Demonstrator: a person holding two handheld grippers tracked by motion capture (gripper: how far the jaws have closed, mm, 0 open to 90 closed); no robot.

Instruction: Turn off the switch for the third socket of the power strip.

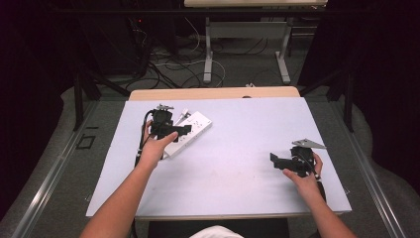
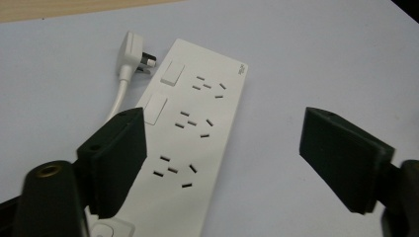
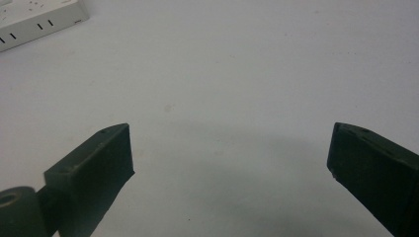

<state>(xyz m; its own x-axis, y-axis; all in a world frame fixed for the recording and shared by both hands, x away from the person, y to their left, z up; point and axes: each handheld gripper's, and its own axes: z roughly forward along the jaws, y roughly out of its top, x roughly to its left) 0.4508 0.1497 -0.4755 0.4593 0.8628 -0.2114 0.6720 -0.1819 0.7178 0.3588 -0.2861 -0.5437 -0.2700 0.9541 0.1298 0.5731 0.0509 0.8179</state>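
The white power strip (image 1: 190, 130) lies on the pale counter (image 1: 237, 163) in the upper left of the high view, its long axis running on a diagonal from lower left to upper right of that frame. The left gripper (image 1: 182, 130) hangs right over the strip's near half, while the right gripper (image 1: 275, 159) sits well apart at the lower right of the frame, with bare counter between it and the strip. So the left hand is plainly the nearer one.

In the left gripper view the power strip (image 2: 190, 133) runs from the bottom of the frame up toward the upper middle. One jaw stands over the strip's left edge, by its rocker switches; the other stands out over bare counter to the right. The left gripper (image 2: 222, 163) is spread wide, with nothing pinched; the strip's socket face lies below the gap, not pressed by either pad. The strip's white plug (image 2: 131, 54) rests on the counter just beside the far end, in the upper left of that frame, its cord trailing down the strip's left side.

The right gripper (image 3: 230, 168) is likewise spread, empty, over bare counter; a corner of the power strip (image 3: 34, 19) sits in the upper left of its view.

Any grasp, in my judgement, turns on squaring the left jaws across the strip's narrow width.
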